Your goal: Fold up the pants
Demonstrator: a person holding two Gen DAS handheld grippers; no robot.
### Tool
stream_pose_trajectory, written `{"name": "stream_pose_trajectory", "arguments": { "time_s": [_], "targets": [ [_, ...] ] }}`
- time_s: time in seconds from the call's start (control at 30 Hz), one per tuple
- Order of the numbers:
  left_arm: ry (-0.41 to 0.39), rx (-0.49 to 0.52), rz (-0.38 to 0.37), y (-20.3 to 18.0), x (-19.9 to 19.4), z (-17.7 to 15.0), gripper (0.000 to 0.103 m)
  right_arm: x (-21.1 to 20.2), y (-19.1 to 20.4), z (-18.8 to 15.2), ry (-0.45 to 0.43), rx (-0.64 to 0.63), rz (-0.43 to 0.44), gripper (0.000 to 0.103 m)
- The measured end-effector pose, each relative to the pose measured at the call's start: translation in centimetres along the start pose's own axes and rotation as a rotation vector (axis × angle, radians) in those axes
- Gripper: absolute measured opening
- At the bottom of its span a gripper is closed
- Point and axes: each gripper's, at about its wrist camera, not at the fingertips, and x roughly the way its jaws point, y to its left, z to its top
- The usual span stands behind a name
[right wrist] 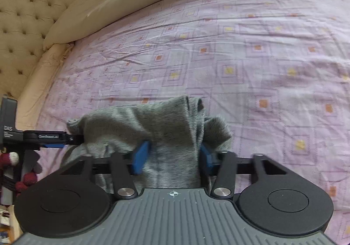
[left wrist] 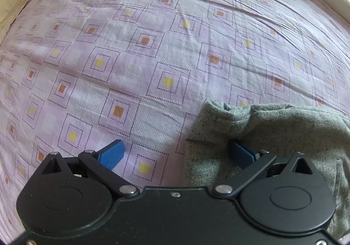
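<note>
Two grippers are in my views, and both sit at the grey pants. My right gripper [right wrist: 172, 157] has its blue pads [right wrist: 142, 157] pressed in on a thick bunch of the grey pants [right wrist: 170, 127], one pad on each side of the fold, so I read it as clamped on the fabric. The cloth rises in a hump between and past the fingers and drapes over both sides of them; the lower part of the bunch runs back toward the gripper body.

My left gripper [left wrist: 177, 153] stands wide open. Its left pad [left wrist: 111, 153] hangs over bare bedsheet beside the pants, while its right pad [left wrist: 240, 154] lies on or just above the pants [left wrist: 273, 131]; I cannot tell whether it touches. Nothing is pinched between them. From the right wrist view I see the left gripper [right wrist: 52, 138] side-on at the left edge of the pants.

The pants lie bunched on a lilac bedsheet [left wrist: 153, 48] printed with dotted squares with yellow and orange centres. Beyond the pants, a cream pillow or bolster [right wrist: 122, 0] runs along the far edge of the sheet, and to the left of the pants stands a tufted cream headboard [right wrist: 28, 15].
</note>
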Motion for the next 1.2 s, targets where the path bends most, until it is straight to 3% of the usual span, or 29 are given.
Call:
{"name": "stream_pose_trajectory", "arguments": {
  "time_s": [0.07, 0.17, 0.2, 0.23, 0.37, 0.47, 0.6, 0.63, 0.7, 0.83, 0.9, 0.97, 1.03, 1.2],
  "targets": [
    [-0.004, -0.003, -0.006, 0.2, -0.3, -0.1, 0.103, -0.5, 0.8, -0.2, -0.015, 0.012, -0.016, 0.018],
    [-0.019, -0.006, -0.022, 0.5, -1.3, 0.2, 0.097, -2.4, 3.1, -0.6, -0.062, -0.031, -0.058, 0.013],
    [-0.029, -0.009, -0.032, 0.6, -1.9, 0.3, 0.089, -3.5, 3.9, -0.7, -0.083, -0.037, -0.058, 0.013],
    [-0.043, -0.009, -0.045, 0.7, -2.8, 0.3, 0.088, -4.7, 4.6, -0.9, -0.109, -0.042, -0.052, 0.008],
    [-0.107, 0.040, -0.061, -0.2, -5.0, 0.8, 0.088, -8.1, 6.2, -1.6, -0.156, -0.057, -0.070, 0.008],
    [-0.110, 0.049, -0.035, -1.1, -4.2, 1.7, 0.089, -7.4, 5.1, -1.9, -0.135, -0.031, -0.152, 0.008],
    [-0.038, 0.062, 0.036, -2.2, -0.8, 3.0, 0.097, -4.2, 2.7, -2.1, -0.088, -0.014, -0.219, 0.008],
    [-0.038, 0.067, 0.049, -2.5, -0.4, 3.1, 0.103, -3.5, 2.5, -1.9, -0.079, -0.024, -0.229, 0.008],
    [-0.059, 0.103, 0.070, -3.0, -0.3, 3.2, 0.103, -2.5, 2.6, -1.8, -0.067, -0.048, -0.248, 0.008],
    [-0.105, 0.146, 0.043, -2.8, -2.8, 2.3, 0.089, -2.7, 3.1, -1.9, -0.078, -0.078, -0.280, 0.015],
    [-0.121, 0.162, 0.031, -2.3, -4.3, 1.1, 0.089, -3.8, 3.4, -2.4, -0.112, -0.102, -0.293, 0.026],
    [-0.118, 0.177, -0.007, -1.8, -5.4, -0.6, 0.089, -4.6, 3.5, -3.0, -0.118, -0.127, -0.286, 0.047],
    [-0.088, 0.193, -0.049, -1.5, -5.8, -2.4, 0.090, -5.0, 3.3, -3.6, -0.103, -0.127, -0.264, 0.057],
    [0.000, 0.239, -0.068, -2.2, -4.0, -5.9, 0.096, -3.3, 2.1, -5.1, -0.027, -0.093, -0.247, 0.060]
  ]
}}
